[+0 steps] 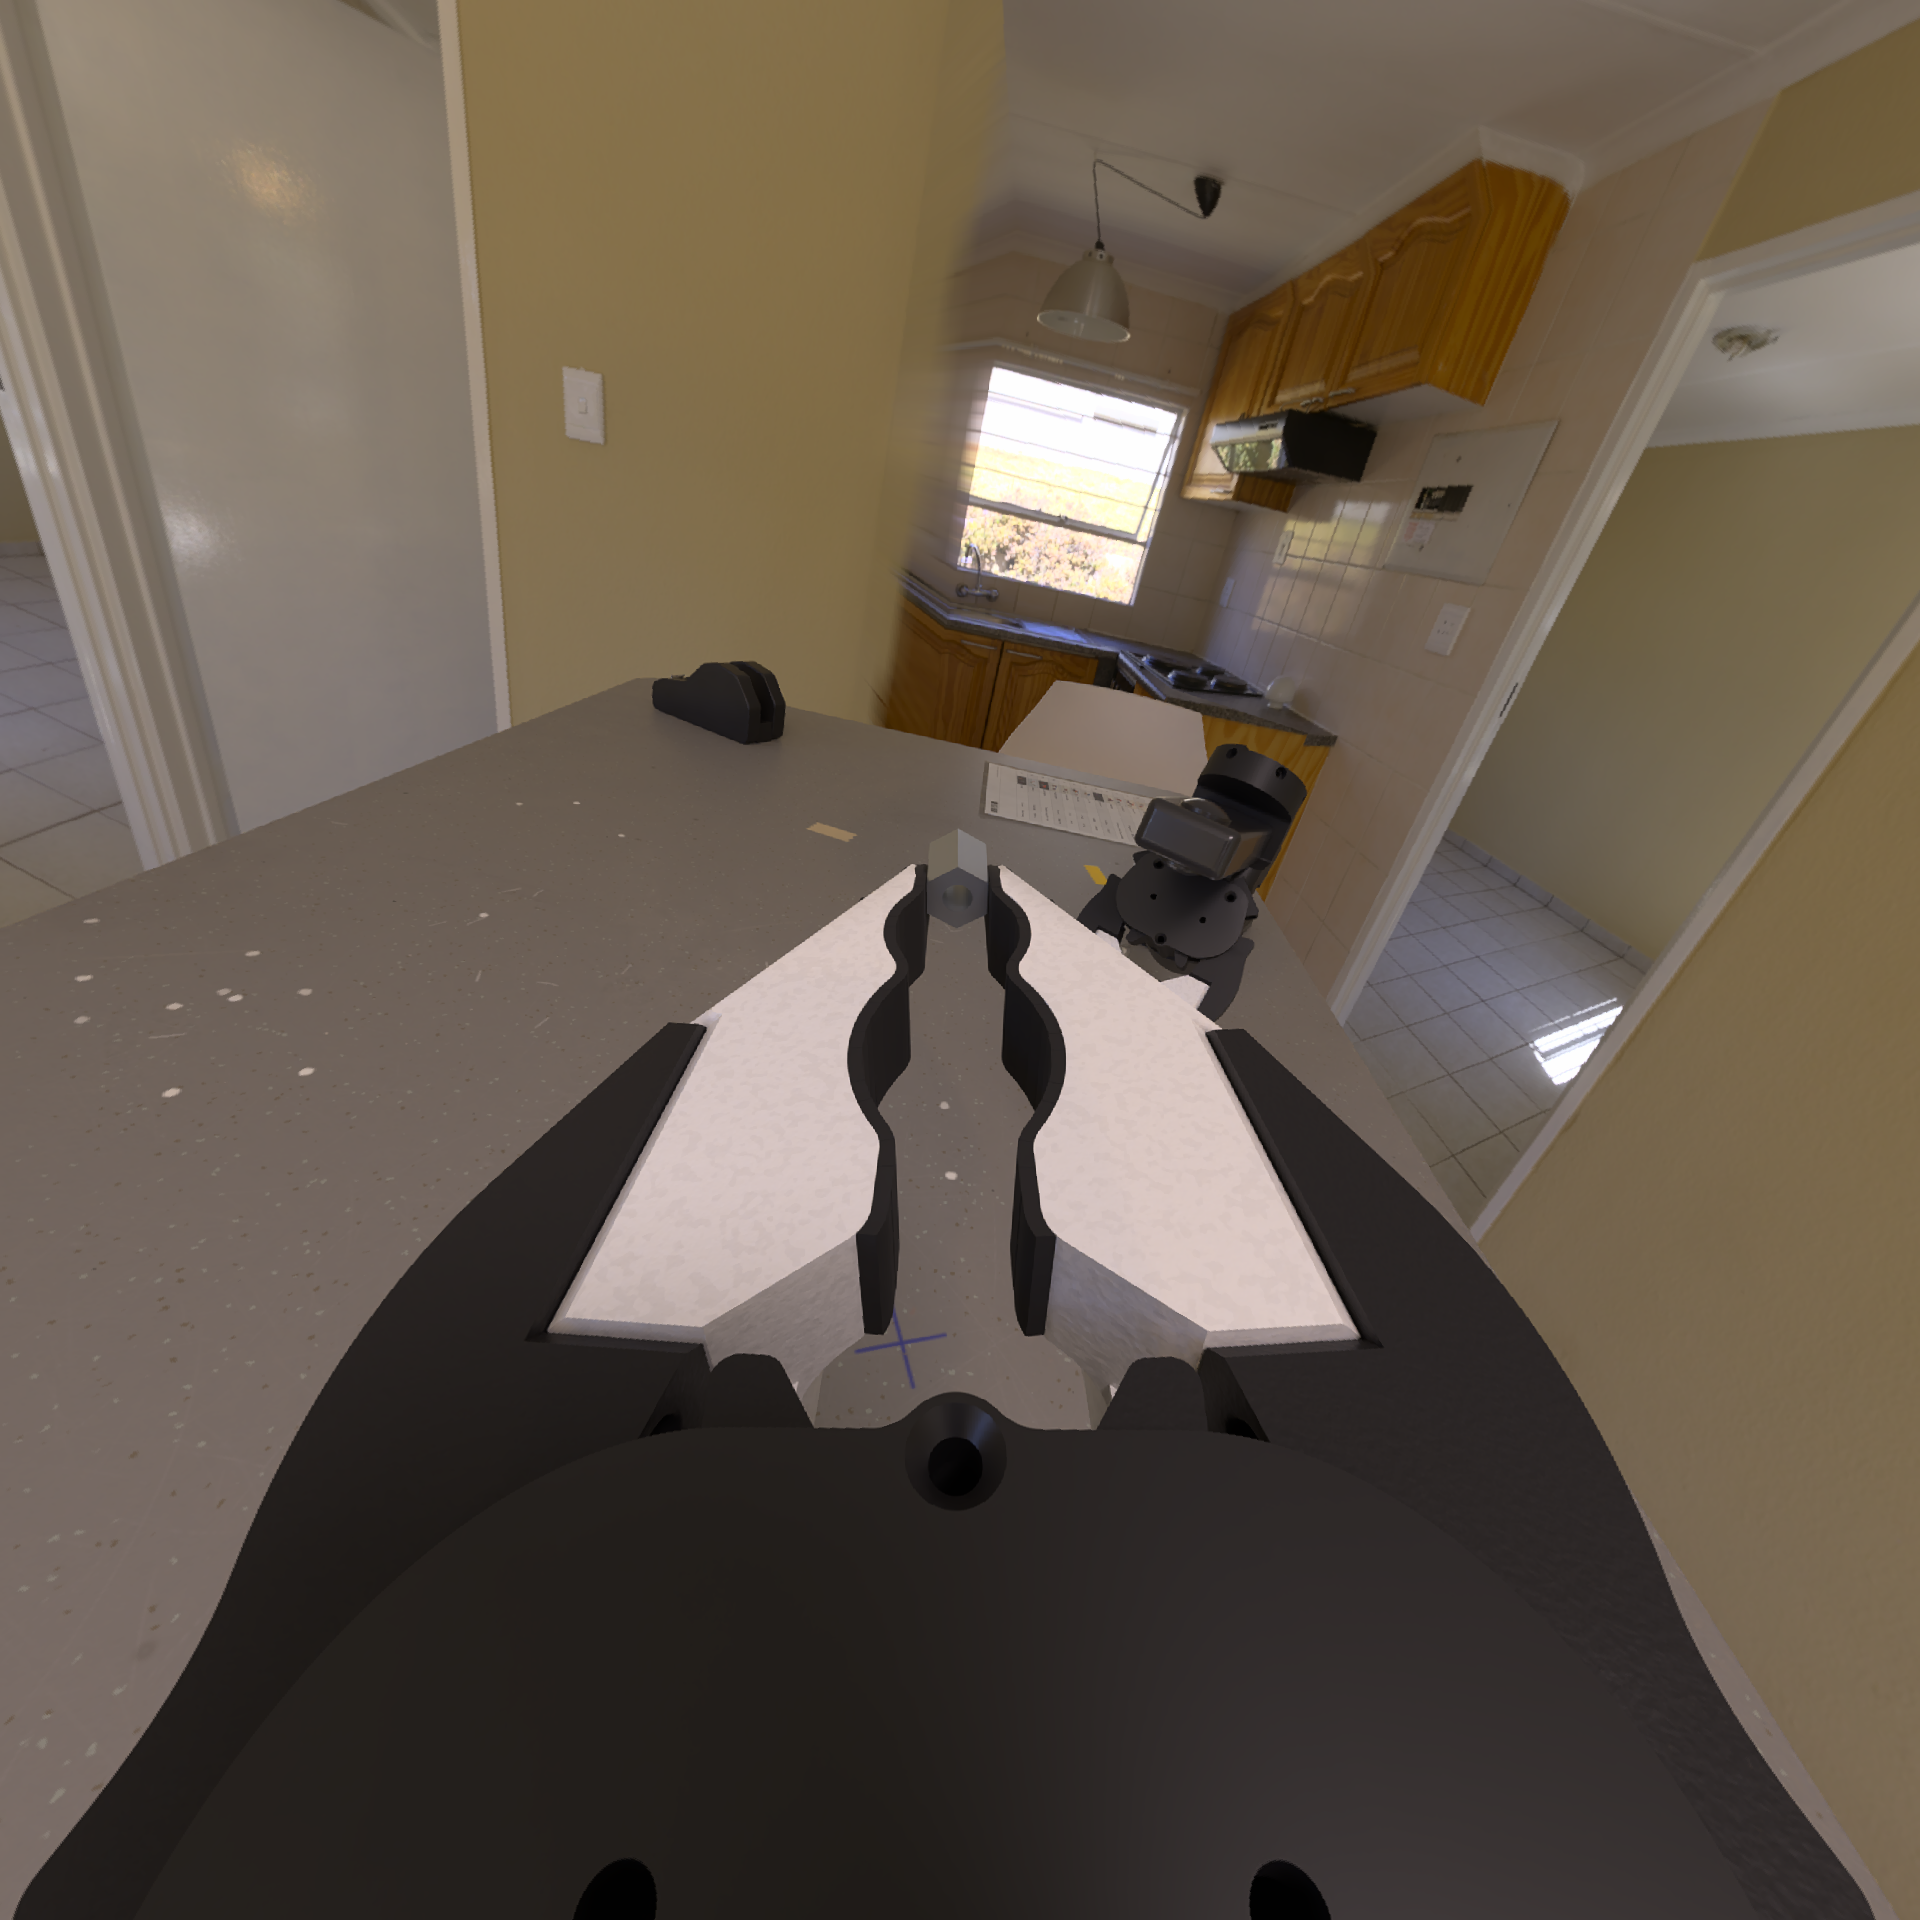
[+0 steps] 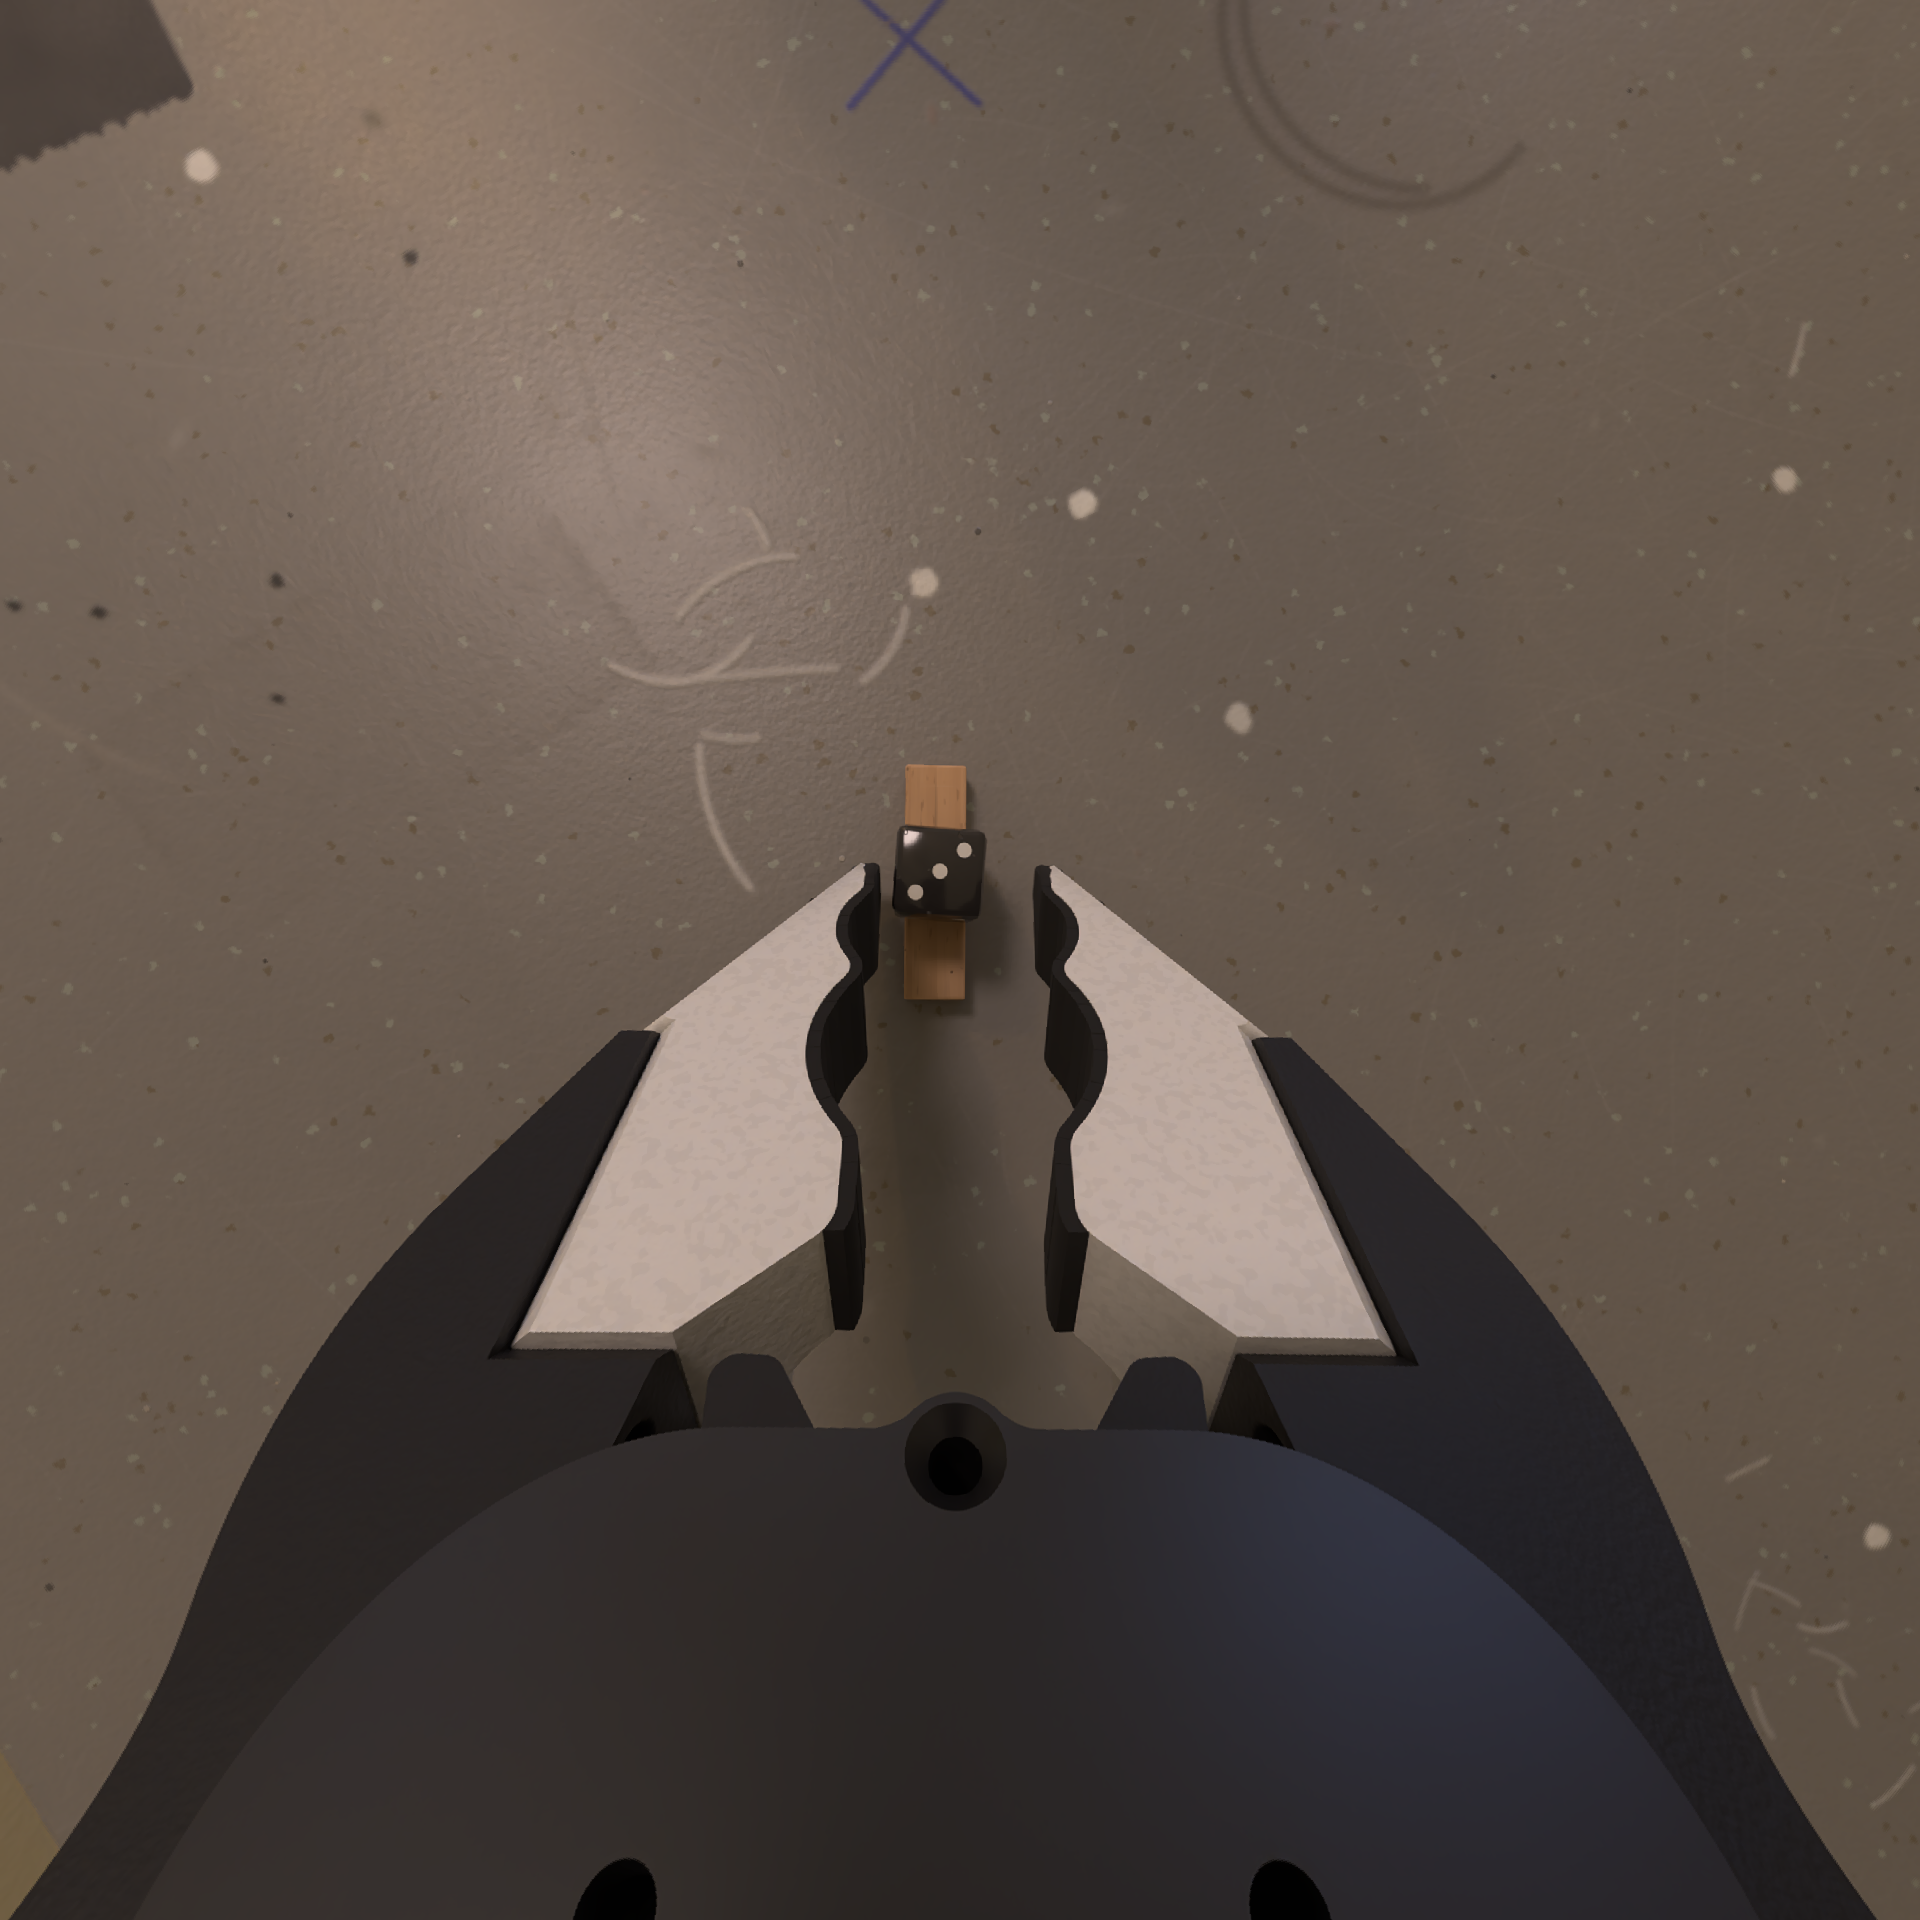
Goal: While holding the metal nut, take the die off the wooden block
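My left gripper (image 1: 956, 894) is shut on a grey metal nut (image 1: 954, 878) at its fingertips, held above the grey table (image 1: 416, 1039). In the right wrist view I look straight down: a black die (image 2: 938, 873) with white pips sits on a small wooden block (image 2: 935, 961) lying flat on the table. My right gripper (image 2: 954, 883) is open above them, the die just inside the left fingertip (image 2: 857, 914), nearer it than the right one. The right gripper also shows in the left wrist view (image 1: 1195, 873), beyond the nut to the right.
A black holder (image 1: 722, 701) stands at the table's far left edge. A printed sheet (image 1: 1060, 805) lies at the far edge, with a small tan strip (image 1: 831, 831) near it. A blue cross mark (image 2: 912, 52) is on the table ahead of the block. The table's right edge drops to tiled floor.
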Controlling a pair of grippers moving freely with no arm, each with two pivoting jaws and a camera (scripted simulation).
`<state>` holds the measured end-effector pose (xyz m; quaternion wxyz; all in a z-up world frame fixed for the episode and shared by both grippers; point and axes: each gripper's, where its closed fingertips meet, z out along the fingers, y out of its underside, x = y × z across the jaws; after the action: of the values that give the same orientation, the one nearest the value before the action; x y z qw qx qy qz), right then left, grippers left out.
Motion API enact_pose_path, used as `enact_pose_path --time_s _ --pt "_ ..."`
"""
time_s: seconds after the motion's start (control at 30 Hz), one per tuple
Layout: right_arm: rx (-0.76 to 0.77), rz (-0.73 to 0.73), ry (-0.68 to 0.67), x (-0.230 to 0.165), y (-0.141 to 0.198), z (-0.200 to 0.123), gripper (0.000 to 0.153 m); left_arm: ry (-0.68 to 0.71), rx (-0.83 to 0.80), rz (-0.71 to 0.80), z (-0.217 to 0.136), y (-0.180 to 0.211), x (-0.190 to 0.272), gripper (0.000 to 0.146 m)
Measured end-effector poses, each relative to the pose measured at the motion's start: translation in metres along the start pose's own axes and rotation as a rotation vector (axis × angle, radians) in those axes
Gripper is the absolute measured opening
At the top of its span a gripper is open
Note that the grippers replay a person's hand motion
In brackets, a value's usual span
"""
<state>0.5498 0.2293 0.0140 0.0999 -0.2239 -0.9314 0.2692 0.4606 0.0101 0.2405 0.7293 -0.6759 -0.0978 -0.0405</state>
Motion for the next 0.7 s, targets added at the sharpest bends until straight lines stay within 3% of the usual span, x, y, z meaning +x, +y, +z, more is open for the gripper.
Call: enact_pose_path --time_s 0.17,0.43,0.7 --pt "-0.026 -0.007 0.001 -0.003 0.0 0.001 0.017 0.001 -0.017 -0.003 0.003 0.005 0.0 0.01" --pt "-0.029 -0.041 0.003 -0.011 -0.009 0.005 0.017 0.003 -0.033 -0.01 0.007 0.011 0.0 0.01" --pt "0.026 -0.115 -0.071 -0.022 -0.04 0.026 0.017 -0.003 -0.042 -0.01 0.006 0.013 -0.002 0.01"
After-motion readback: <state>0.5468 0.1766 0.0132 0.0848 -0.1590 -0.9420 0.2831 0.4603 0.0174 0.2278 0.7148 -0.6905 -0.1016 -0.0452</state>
